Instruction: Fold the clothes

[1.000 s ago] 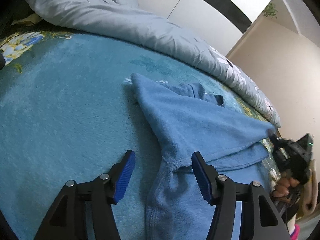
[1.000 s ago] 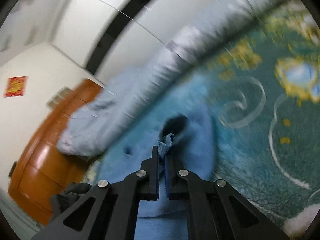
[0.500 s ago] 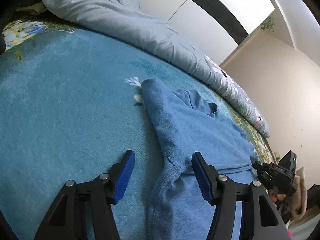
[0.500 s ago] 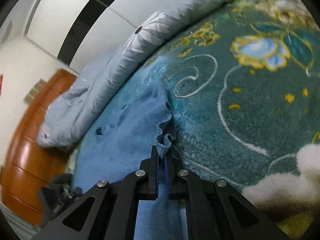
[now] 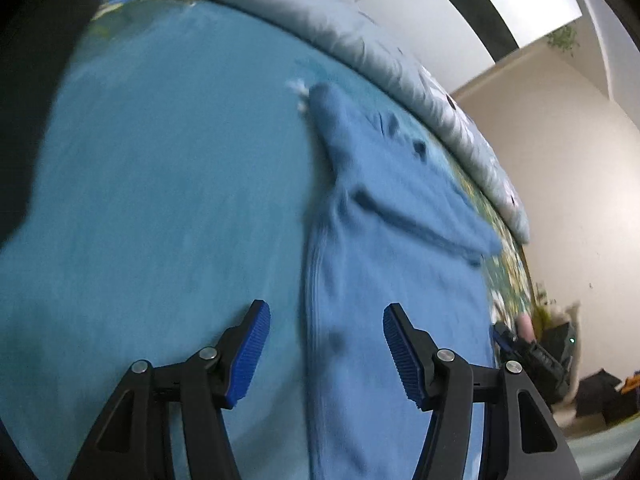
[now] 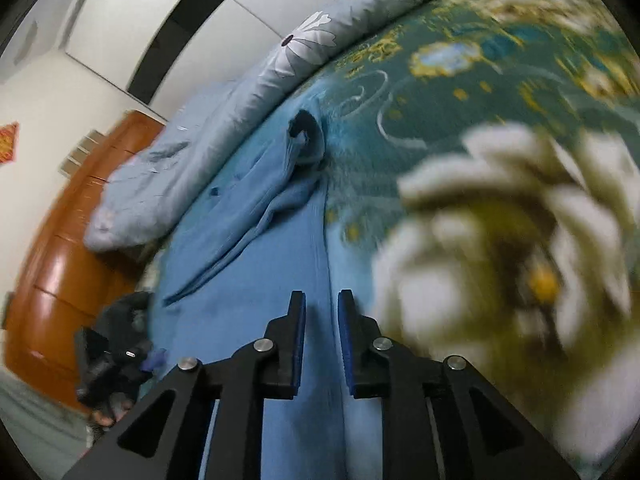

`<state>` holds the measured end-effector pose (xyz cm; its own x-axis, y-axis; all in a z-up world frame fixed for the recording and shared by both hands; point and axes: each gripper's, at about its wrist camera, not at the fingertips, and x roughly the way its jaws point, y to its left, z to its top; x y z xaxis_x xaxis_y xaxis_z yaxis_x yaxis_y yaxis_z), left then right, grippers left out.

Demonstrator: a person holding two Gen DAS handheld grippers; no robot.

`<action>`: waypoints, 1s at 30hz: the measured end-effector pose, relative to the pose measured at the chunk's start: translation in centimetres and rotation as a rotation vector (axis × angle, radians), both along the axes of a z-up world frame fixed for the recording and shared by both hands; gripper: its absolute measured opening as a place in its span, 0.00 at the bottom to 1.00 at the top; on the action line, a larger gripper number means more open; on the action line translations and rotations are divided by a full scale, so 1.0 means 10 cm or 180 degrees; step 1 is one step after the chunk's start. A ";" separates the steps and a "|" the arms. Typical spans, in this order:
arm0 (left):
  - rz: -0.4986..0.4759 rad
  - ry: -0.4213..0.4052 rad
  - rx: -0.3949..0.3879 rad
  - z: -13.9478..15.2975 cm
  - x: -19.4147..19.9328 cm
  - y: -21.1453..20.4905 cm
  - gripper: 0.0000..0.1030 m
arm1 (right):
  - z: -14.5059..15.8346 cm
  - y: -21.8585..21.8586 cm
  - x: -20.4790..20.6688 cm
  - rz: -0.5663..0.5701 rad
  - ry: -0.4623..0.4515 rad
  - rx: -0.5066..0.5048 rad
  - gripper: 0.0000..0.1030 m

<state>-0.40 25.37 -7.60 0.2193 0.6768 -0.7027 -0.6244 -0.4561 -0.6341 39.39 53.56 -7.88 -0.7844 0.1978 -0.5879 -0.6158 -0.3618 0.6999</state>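
Observation:
A light blue garment lies spread on the teal blanket, with a sleeve folded across its body. My left gripper is open and empty, low over the garment's near left edge. In the right wrist view the same garment lies flat, its sleeve end curled at the far side. My right gripper has its jaws slightly apart and holds nothing, just above the garment's right edge. It also shows at the right edge of the left wrist view.
A rolled grey-blue duvet runs along the far side of the bed. A wooden headboard stands at the left in the right wrist view. The blanket's floral pattern lies to the right of the garment. White walls lie beyond.
My right gripper has let go of the sleeve, which now lies on the garment, and has drawn back to the near edge. My left gripper has shifted left and stayed open.

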 end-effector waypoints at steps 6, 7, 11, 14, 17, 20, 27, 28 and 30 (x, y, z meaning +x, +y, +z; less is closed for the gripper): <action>-0.0168 -0.0480 -0.0023 -0.05 0.33 -0.33 0.61 | -0.07 -0.43 0.27 0.0335 0.0143 -0.0264 0.16; -0.0196 -0.0560 -0.0027 -0.06 0.39 -0.38 0.61 | -0.09 -0.51 0.31 0.0388 0.0178 -0.0310 0.16; -0.0256 -0.0781 -0.0026 -0.07 0.59 -0.53 0.61 | -0.17 -0.75 0.46 0.0517 0.0350 -0.0445 0.16; -0.0223 -0.0910 0.0066 -0.08 0.69 -0.64 0.61 | -0.21 -0.87 0.55 0.0562 0.0490 -0.0496 0.16; -0.0057 -0.1169 0.0174 -0.11 0.71 -0.76 0.59 | -0.23 -0.89 0.64 0.0464 0.0681 -0.0545 0.16; 0.0133 -0.1340 0.0163 -0.19 0.73 -0.87 0.39 | -0.26 -0.88 0.68 0.0372 0.0848 -0.0617 0.16; 0.0583 -0.1530 0.0228 -0.23 0.78 -0.97 0.05 | -0.21 -0.93 0.68 0.0343 0.0624 -0.0396 0.04; 0.0611 -0.1460 0.0231 -0.17 0.80 -0.96 0.05 | -0.21 -0.93 0.71 0.0334 0.0646 -0.0394 0.04; 0.0621 -0.1239 0.0224 0.00 0.87 -0.92 0.04 | -0.18 -0.96 0.77 0.0325 0.0701 -0.0352 0.03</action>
<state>8.30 16.13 -7.62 0.3217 0.7752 -0.5437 -0.2392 -0.4891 -0.8388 47.10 43.93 -9.70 -0.9085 0.0550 -0.4143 -0.4083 -0.3282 0.8518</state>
